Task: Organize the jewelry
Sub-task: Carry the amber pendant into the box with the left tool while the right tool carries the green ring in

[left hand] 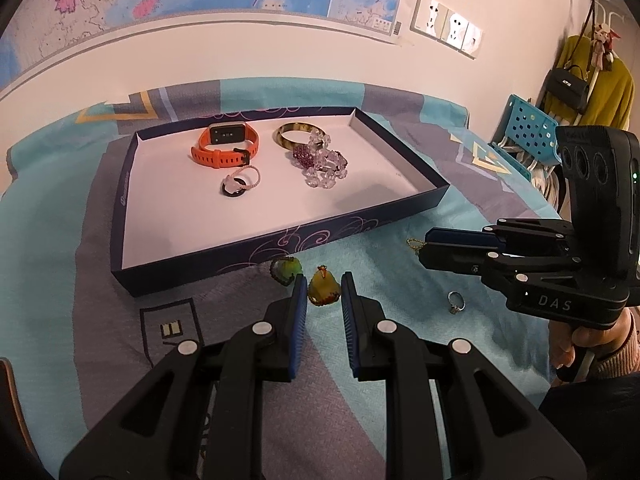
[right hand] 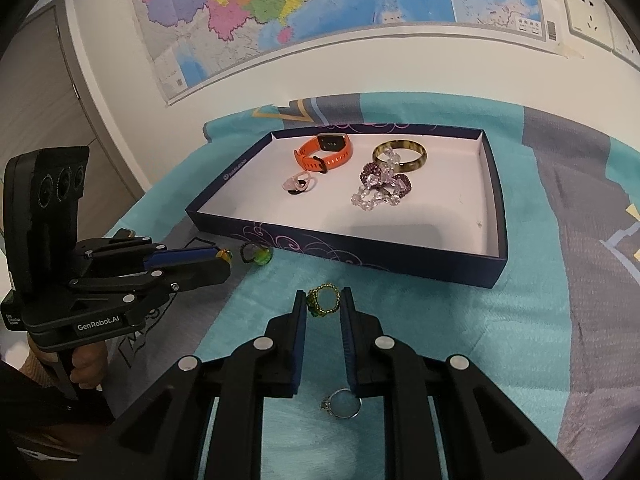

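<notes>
Left tool (left hand: 324, 292) stands part-open astride a yellow pendant (left hand: 323, 291) on the cloth-covered bench (left hand: 400, 280), not yet closed on it; right tool (right hand: 323, 304) likewise brackets a green beaded ring (right hand: 323, 300). Each needs closing, then a lift over the tray (right hand: 360, 252) wall just ahead (already holding an orange watch (right hand: 326, 152), bangle (right hand: 400, 156) and crystal beads (right hand: 380, 190)). A green charm (left hand: 286, 270) and silver ring (left hand: 456, 302) wait nearby.
</notes>
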The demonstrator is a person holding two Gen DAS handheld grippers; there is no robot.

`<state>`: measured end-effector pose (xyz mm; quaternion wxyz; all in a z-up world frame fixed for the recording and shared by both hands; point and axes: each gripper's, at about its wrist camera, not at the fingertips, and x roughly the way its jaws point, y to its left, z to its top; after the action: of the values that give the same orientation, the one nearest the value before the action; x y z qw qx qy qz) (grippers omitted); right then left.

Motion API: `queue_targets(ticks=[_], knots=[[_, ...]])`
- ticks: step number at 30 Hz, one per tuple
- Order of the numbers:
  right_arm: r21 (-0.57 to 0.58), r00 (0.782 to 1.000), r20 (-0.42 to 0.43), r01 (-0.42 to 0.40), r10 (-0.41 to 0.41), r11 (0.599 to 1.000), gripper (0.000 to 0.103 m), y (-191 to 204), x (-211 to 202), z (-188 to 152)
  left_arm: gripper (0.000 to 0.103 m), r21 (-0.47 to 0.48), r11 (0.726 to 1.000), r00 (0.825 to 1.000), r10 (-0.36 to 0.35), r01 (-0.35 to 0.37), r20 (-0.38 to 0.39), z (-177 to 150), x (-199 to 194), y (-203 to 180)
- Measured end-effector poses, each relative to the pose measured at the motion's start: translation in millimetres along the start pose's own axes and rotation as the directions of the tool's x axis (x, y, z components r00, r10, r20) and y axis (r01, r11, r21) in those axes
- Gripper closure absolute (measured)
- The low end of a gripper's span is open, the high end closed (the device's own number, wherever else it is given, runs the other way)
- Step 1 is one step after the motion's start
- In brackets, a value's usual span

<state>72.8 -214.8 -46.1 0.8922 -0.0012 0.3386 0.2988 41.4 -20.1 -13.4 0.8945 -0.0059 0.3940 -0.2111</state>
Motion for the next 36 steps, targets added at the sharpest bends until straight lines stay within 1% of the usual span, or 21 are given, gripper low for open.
queue_targets(ticks=[19, 36], knots=[[-0.024, 0.999, 0.034, -0.008, 0.008, 1.000, 0.088, 4, -2, 15, 0.085, -0.003, 1.000, 1.000, 0.012, -0.012, 0.029, 5, -12, 2], [-0.040, 0.998, 0.059, -0.007, 0.009, 0.999, 0.088, 3, 0, 33, 0.085, 0.015, 0.999, 0.997, 0.035, -0.036, 0.062, 21, -17, 3]])
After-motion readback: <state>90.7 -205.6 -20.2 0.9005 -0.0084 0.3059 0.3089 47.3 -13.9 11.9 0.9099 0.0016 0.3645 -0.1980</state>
